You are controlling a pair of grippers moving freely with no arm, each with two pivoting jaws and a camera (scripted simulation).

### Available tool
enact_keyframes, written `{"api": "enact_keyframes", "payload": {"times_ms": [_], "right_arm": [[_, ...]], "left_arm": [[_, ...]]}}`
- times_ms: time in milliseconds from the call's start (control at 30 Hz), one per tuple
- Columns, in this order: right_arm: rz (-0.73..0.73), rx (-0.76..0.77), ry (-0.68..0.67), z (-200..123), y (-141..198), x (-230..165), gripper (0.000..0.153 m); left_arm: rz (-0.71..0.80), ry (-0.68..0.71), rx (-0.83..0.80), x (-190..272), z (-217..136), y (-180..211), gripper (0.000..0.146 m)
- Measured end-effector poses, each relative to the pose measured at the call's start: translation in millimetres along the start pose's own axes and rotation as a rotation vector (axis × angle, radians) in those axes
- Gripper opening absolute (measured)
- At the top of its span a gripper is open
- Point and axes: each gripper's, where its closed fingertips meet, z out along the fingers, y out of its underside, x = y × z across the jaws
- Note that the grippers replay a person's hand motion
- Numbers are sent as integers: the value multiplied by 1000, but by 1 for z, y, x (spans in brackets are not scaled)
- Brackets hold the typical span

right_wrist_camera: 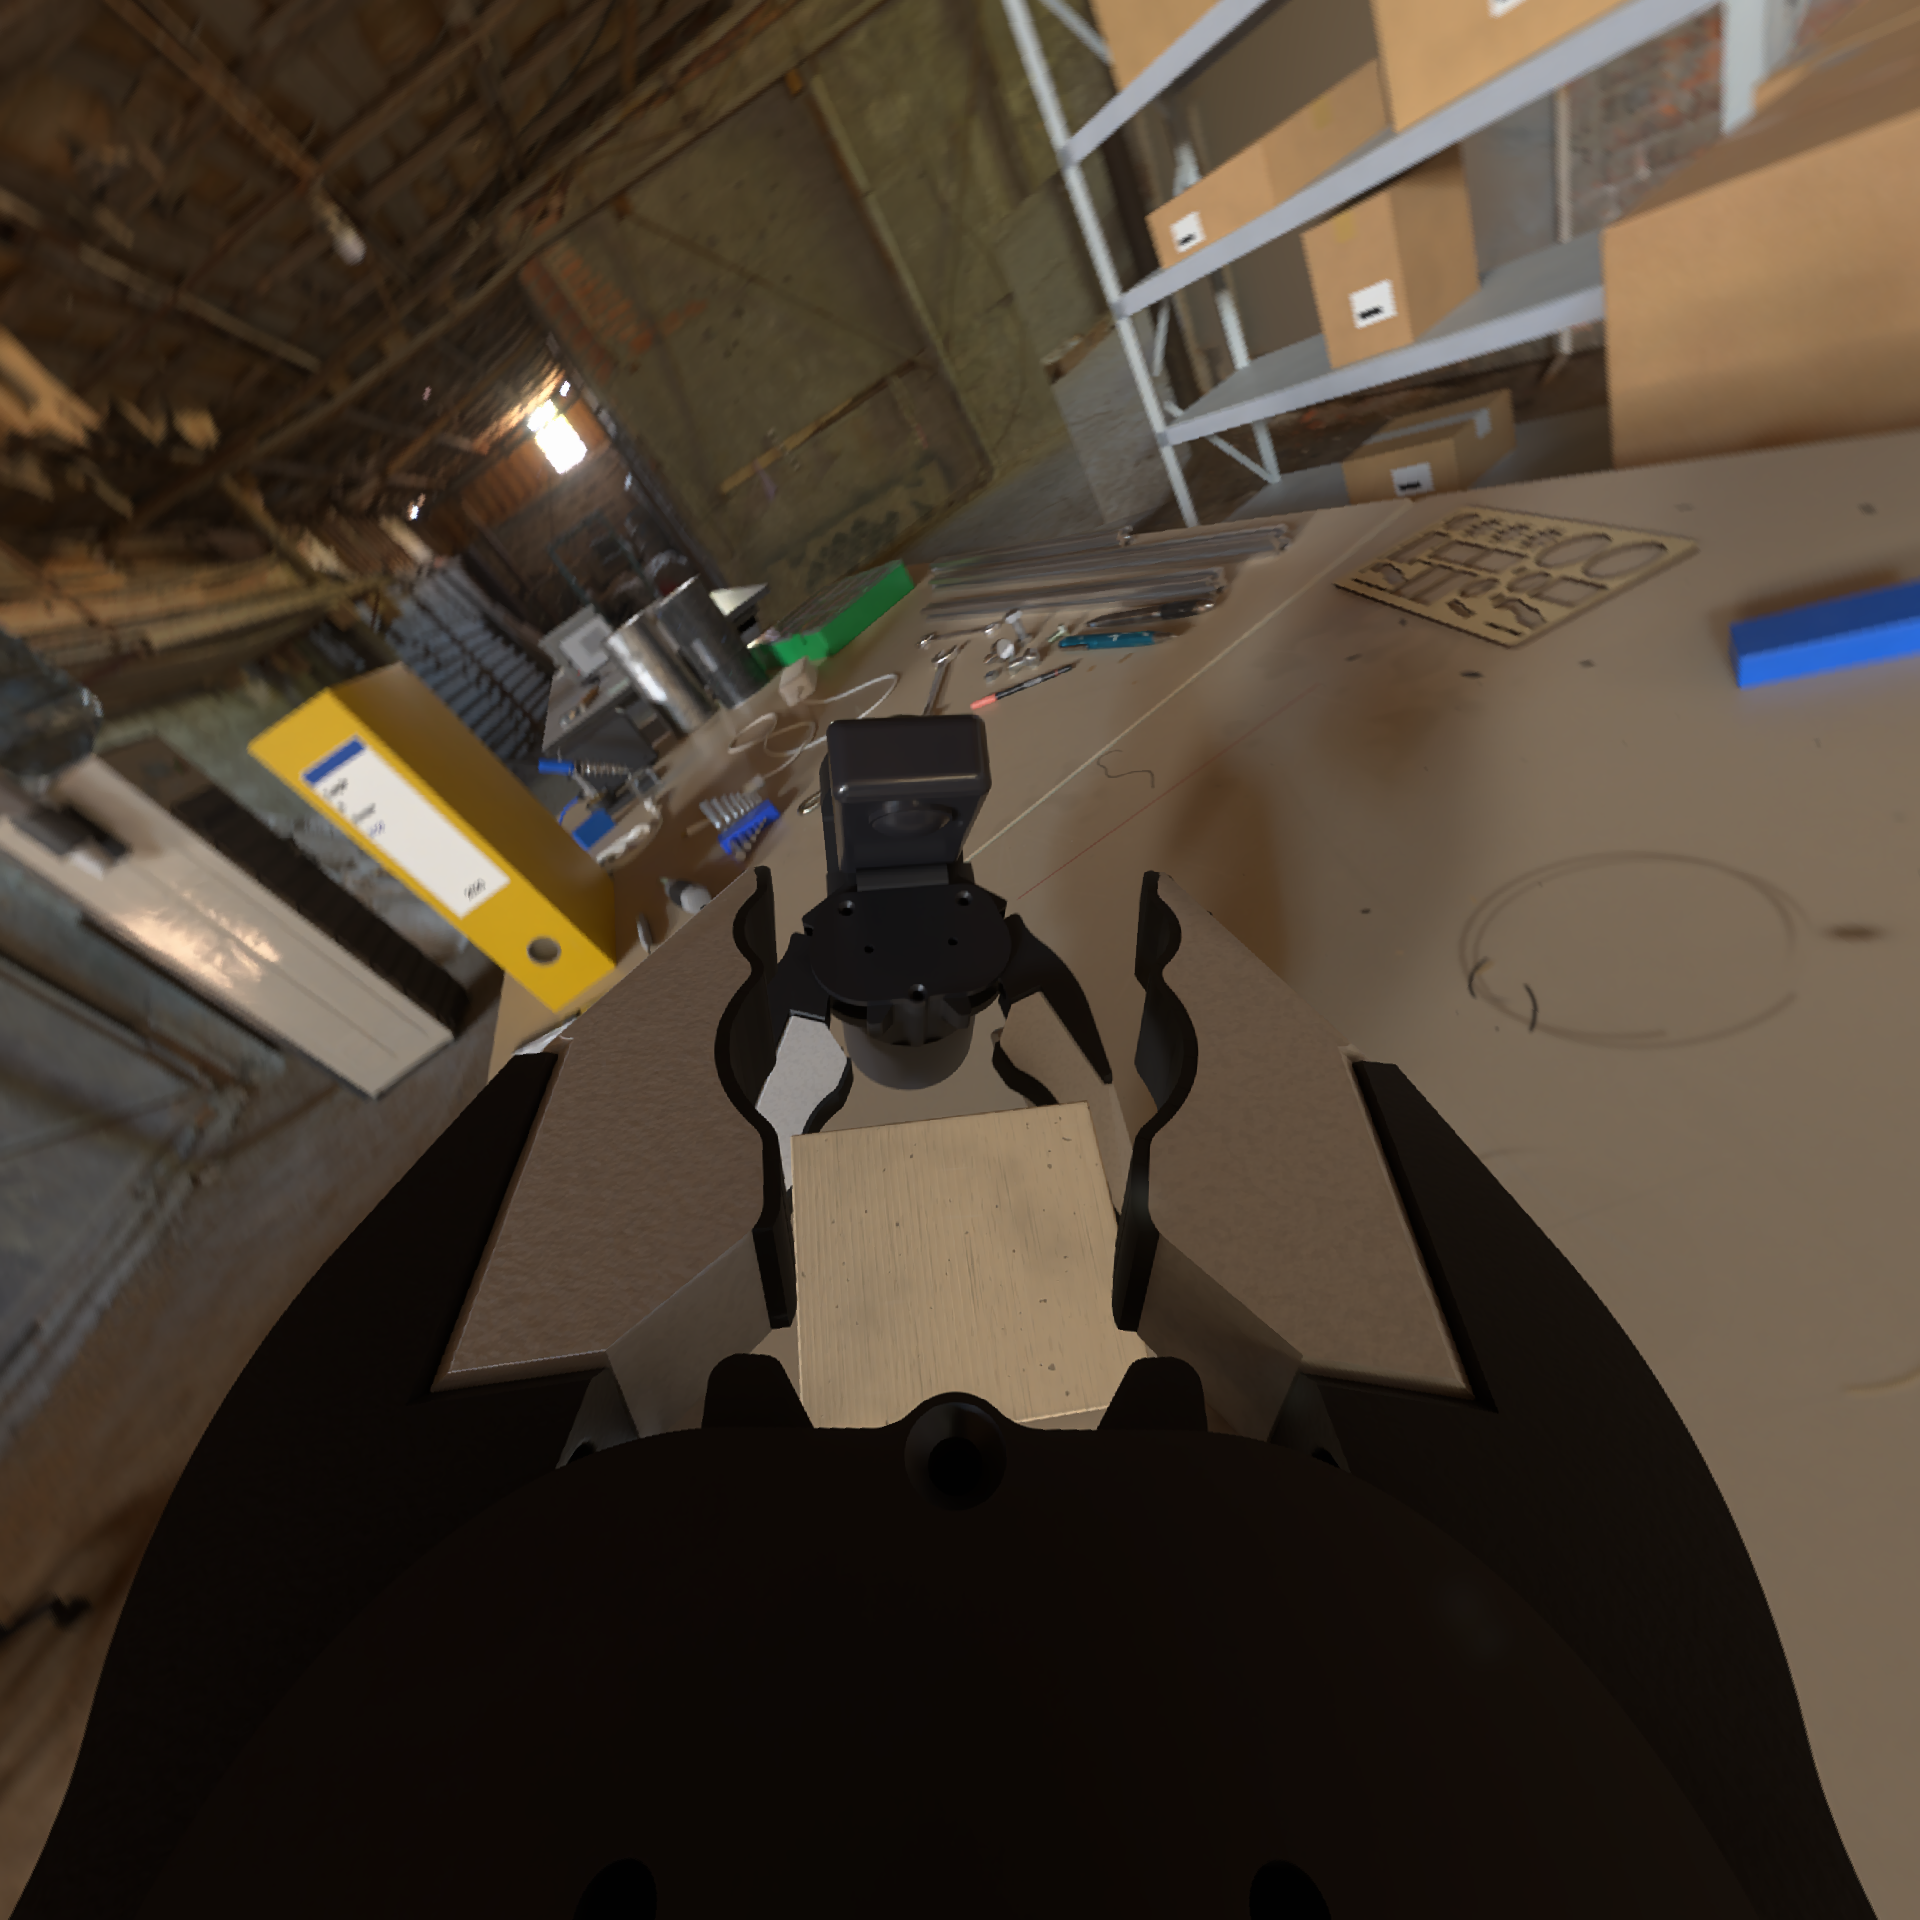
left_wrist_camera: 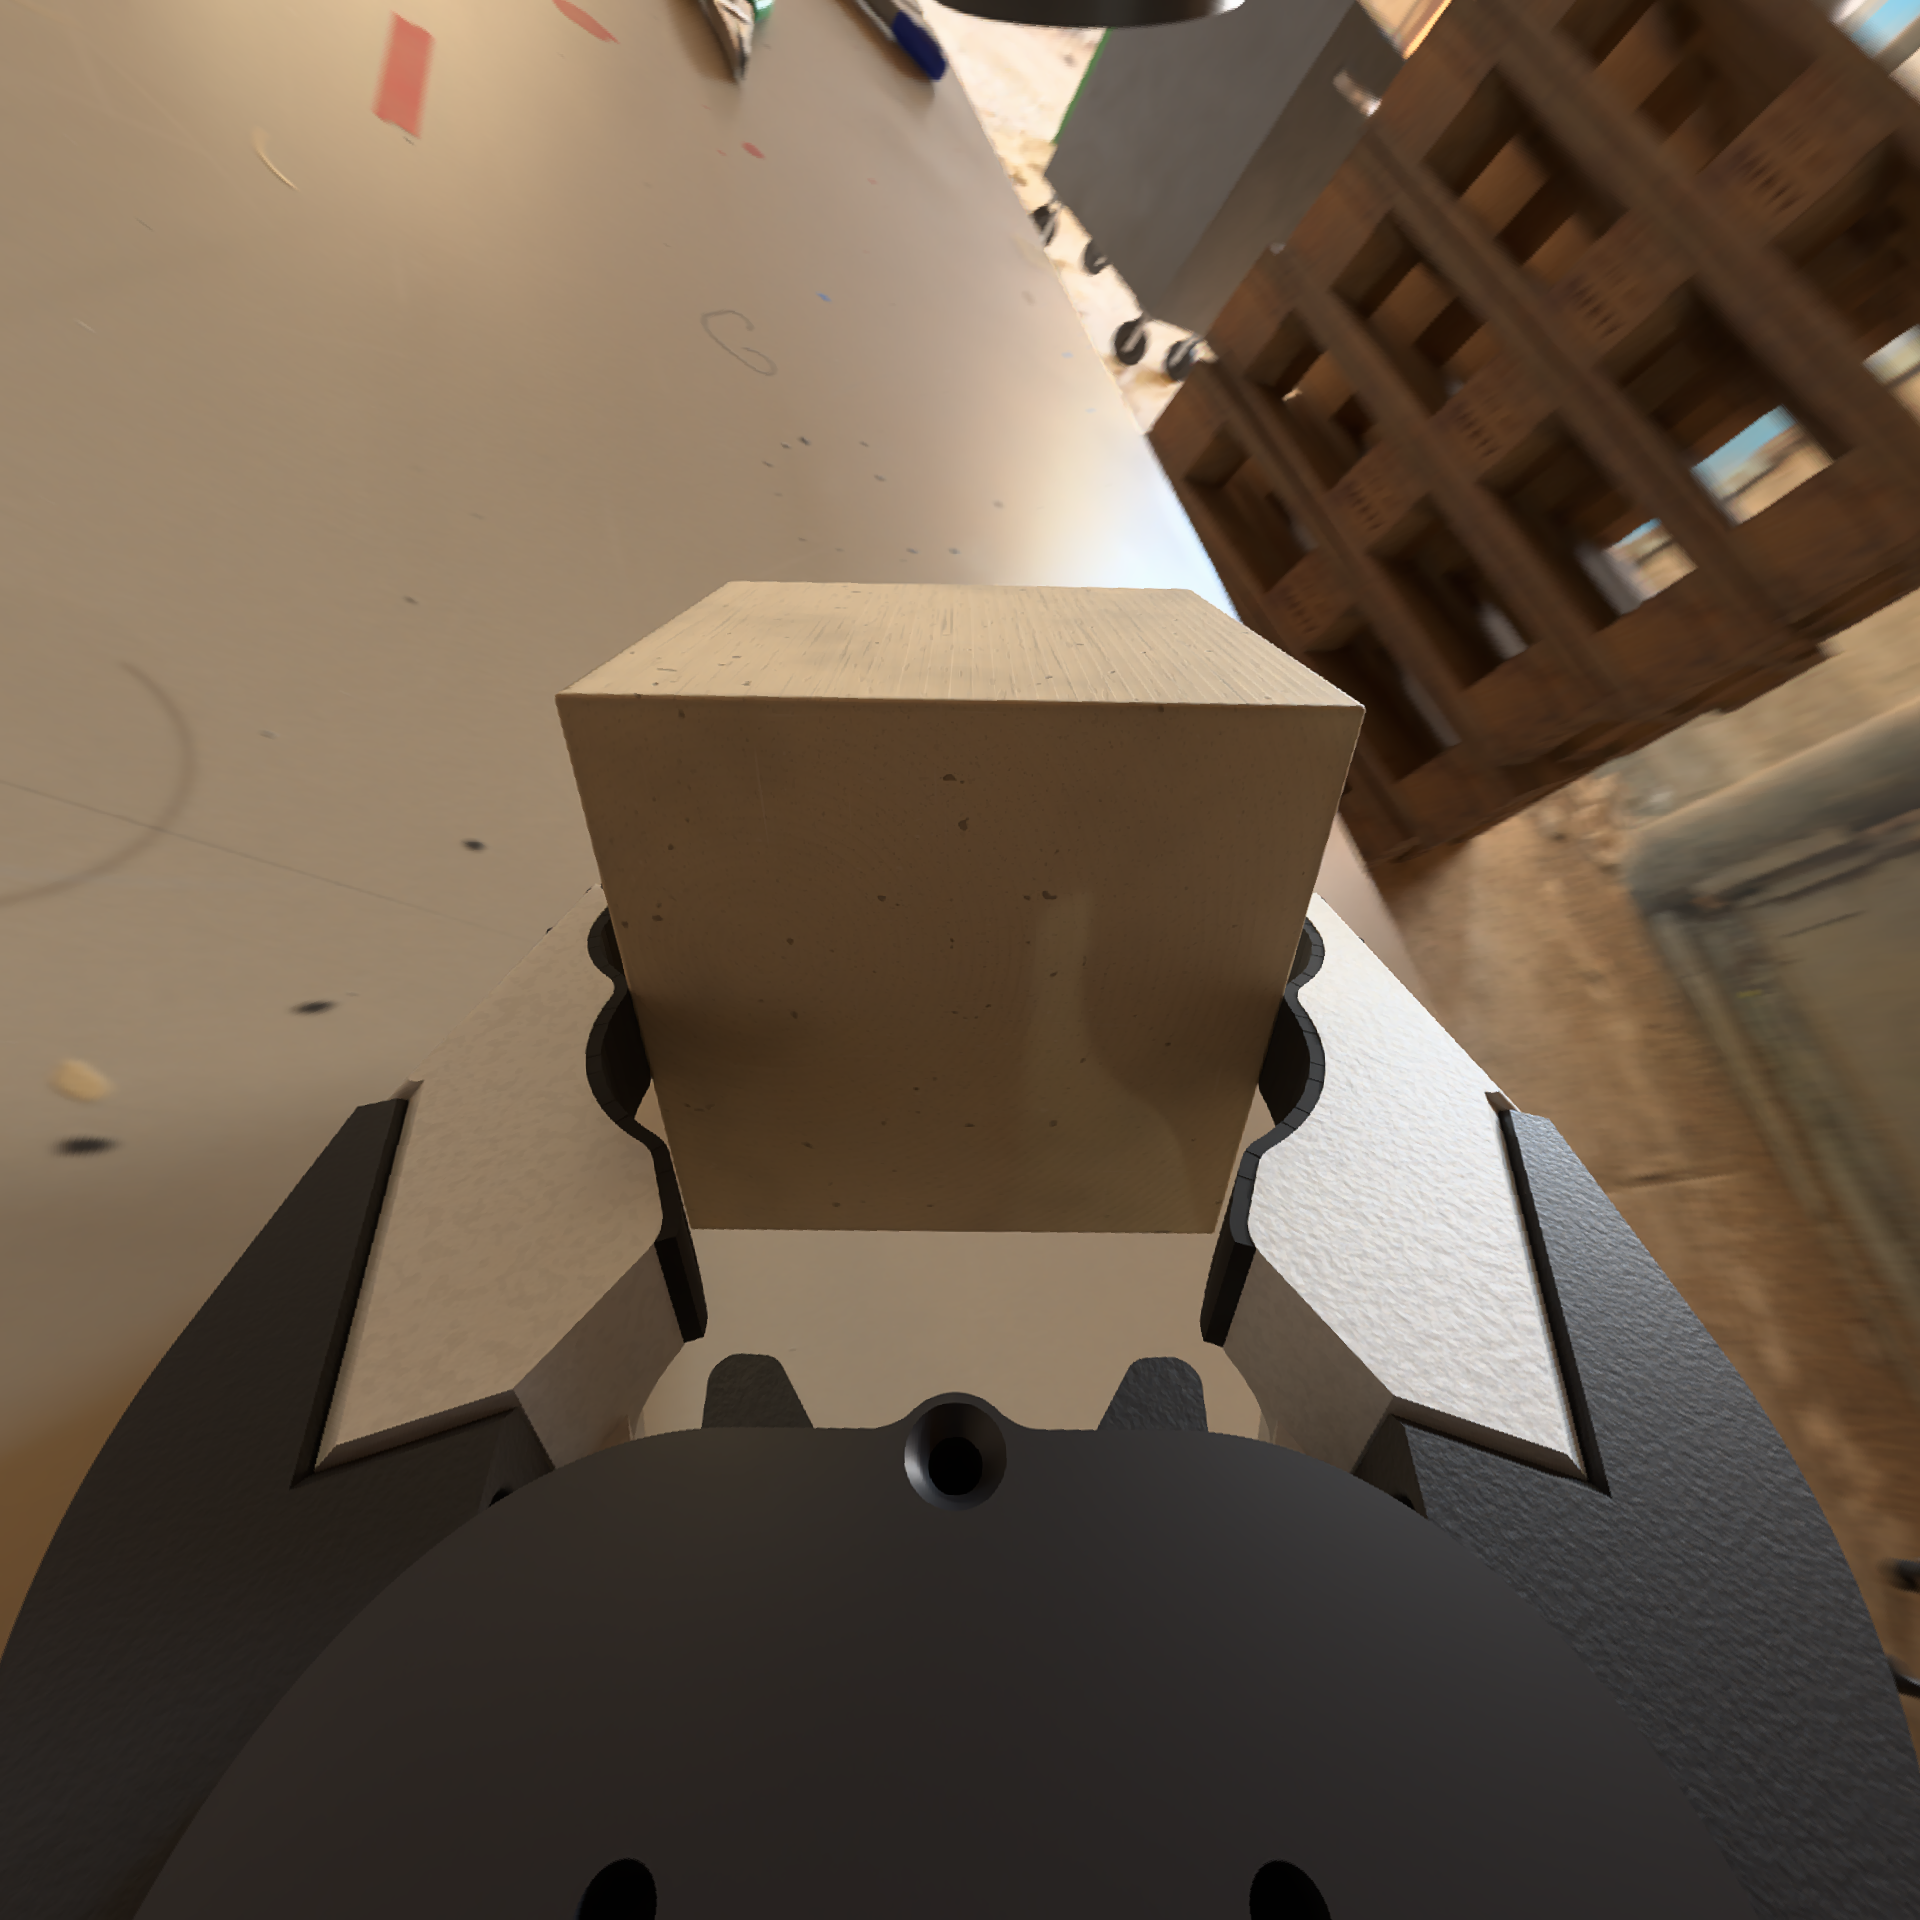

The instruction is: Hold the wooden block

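Observation:
The wooden block [left_wrist_camera: 935,935] is a pale tan, square-ended block held off the table [left_wrist_camera: 416,468]. My left gripper [left_wrist_camera: 956,914] is shut on it, its two white-padded fingers pressing the block's left and right sides. In the right wrist view the same block [right_wrist_camera: 951,1268] lies between my right gripper's [right_wrist_camera: 956,883] fingers, deep near their base, with the pads against its sides. The left gripper [right_wrist_camera: 904,966] shows there facing me, clamped on the block's far end. The block's underside is hidden.
A yellow binder [right_wrist_camera: 436,831], a blue block [right_wrist_camera: 1829,634], a cut-out wooden sheet [right_wrist_camera: 1517,571] and small tools [right_wrist_camera: 1018,644] lie on the table. Shelves with cardboard boxes [right_wrist_camera: 1382,270] stand beyond. A wooden pallet [left_wrist_camera: 1558,416] is past the table edge.

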Motion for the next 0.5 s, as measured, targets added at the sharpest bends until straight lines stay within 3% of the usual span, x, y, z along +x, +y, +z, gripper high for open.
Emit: {"api": "enact_keyframes", "payload": {"times_ms": [233,367,500], "right_arm": [[-326,-119,-94,9,19,-29,73],[-531,-165,-19,12,27,-27,75],[-567,-197,44,16,29,-25,74]], "left_arm": [[283,-278,-51,-33,-3,5,122],[329,-315,-18,-39,-2,3,122],[364,-386,13,-49,-3,-1,122]]}}
